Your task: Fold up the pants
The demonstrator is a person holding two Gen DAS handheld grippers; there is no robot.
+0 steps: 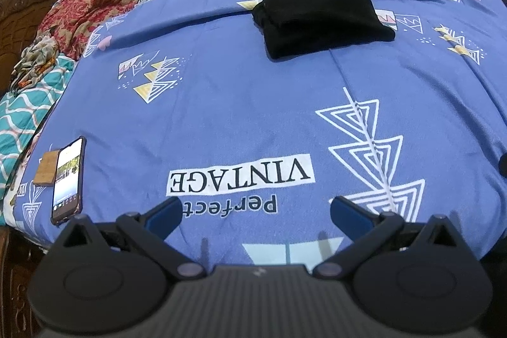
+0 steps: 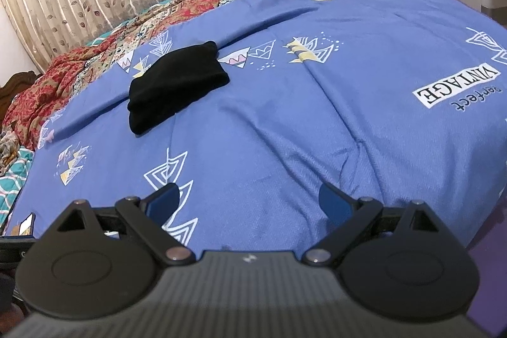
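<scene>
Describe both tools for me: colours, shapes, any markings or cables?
The left tool and the right tool look identical: matte black bodies with a ribbed grey centre plate bearing a small pale mark, two round black discs at the sides, angled black link arms with silvery pivot pins, and blue fingers. No cables or sleeves are visible.

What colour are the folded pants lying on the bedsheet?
Plain black, no visible pattern: folded black pants, clearest in the left wrist view, on the blue printed bedsheet.
</scene>
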